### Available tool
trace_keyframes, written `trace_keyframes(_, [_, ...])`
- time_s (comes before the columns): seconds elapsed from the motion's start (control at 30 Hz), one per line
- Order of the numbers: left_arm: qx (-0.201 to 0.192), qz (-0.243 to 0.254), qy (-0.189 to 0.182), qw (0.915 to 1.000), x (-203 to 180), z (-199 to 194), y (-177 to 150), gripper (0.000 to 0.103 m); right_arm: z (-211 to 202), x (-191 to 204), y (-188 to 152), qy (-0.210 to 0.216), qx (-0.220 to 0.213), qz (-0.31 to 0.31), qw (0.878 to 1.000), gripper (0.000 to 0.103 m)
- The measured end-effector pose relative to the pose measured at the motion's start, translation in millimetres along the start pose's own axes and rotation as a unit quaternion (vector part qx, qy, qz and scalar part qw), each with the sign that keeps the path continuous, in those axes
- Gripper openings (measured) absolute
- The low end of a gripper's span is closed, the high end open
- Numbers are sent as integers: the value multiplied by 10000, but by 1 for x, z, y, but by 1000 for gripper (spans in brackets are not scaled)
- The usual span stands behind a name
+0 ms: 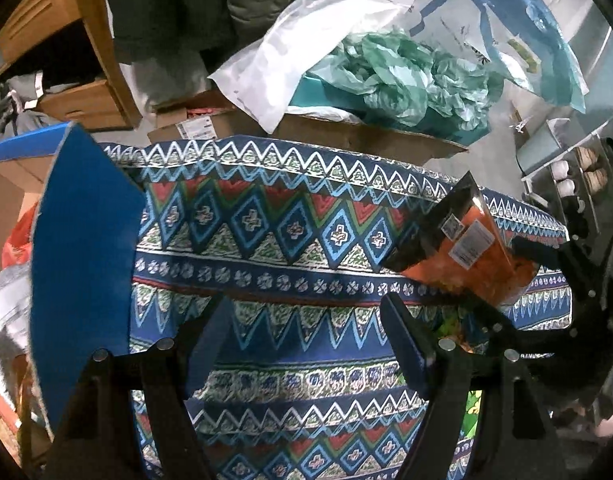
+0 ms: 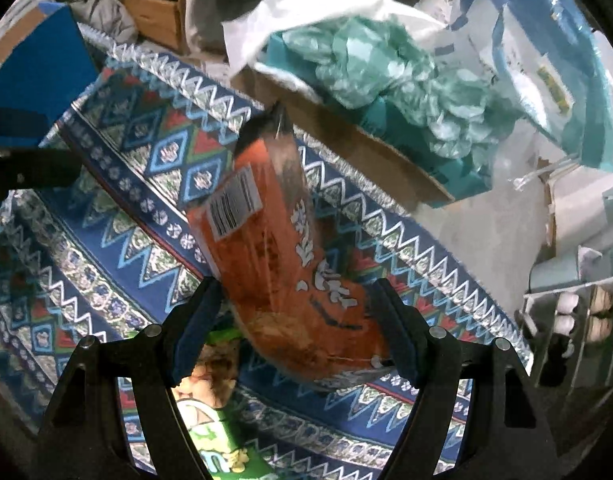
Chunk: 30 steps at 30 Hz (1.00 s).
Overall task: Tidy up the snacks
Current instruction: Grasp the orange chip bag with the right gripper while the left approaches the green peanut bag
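Orange snack bag (image 2: 290,276), clamped in right hand-held gripper (image 2: 298,320), points up-left; left (image 1: 306,332) wide.

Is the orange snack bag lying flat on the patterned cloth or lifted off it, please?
Lifted: the right tongs hold the orange snack bag tilted above the patterned cloth.

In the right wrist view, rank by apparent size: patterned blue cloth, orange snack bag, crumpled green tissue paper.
1. Patterned blue cloth.
2. Orange snack bag and crumpled green tissue paper look similar; the bag sits nearer the camera, so unsure.

Both wrist views look down close onto the patterned cloth (image 1: 290,240)
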<state>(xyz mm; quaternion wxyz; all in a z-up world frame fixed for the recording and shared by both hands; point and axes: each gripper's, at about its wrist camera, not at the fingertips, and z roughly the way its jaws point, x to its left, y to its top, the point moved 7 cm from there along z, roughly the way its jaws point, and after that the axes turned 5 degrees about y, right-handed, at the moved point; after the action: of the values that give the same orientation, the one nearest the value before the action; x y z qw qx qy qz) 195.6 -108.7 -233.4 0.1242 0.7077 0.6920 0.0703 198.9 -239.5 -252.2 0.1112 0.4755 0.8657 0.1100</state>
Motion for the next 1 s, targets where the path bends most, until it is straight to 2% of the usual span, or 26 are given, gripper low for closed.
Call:
trace_keyframes(0.13, [128, -21, -18, 9999, -6, 9, -3, 77, 14, 1, -6, -5, 221, -53, 9997, 76])
trace_keyframes(0.17, [152, -42, -41, 9999, -8, 10, -5, 77, 17, 2, -8, -7, 313, -55, 9995, 73])
trace_keyframes(0.23, [184, -26, -56, 9998, -12, 12, -8, 77, 25, 3, -17, 27, 564, -42, 9984, 50])
trace_keyframes(0.3, [230, 17, -83, 9997, -18, 13, -14, 77, 28, 1, -28, -38, 752, 49, 9971, 48])
trace_keyframes(0.6, [380, 196, -118, 9990, -35, 11, -43, 77, 22, -4, -79, 145, 1187, 1039, 9874, 44])
trace_keyframes(0.83, [466, 313, -296, 9980, -52, 0, -65, 77, 10, 16, -112, 622, 1130, 1991, 9714, 44])
trace_keyframes(1.0, [530, 234, -554, 9968, -61, -13, -79, 77, 2, 35, -127, 839, 986, 2341, 9636, 44])
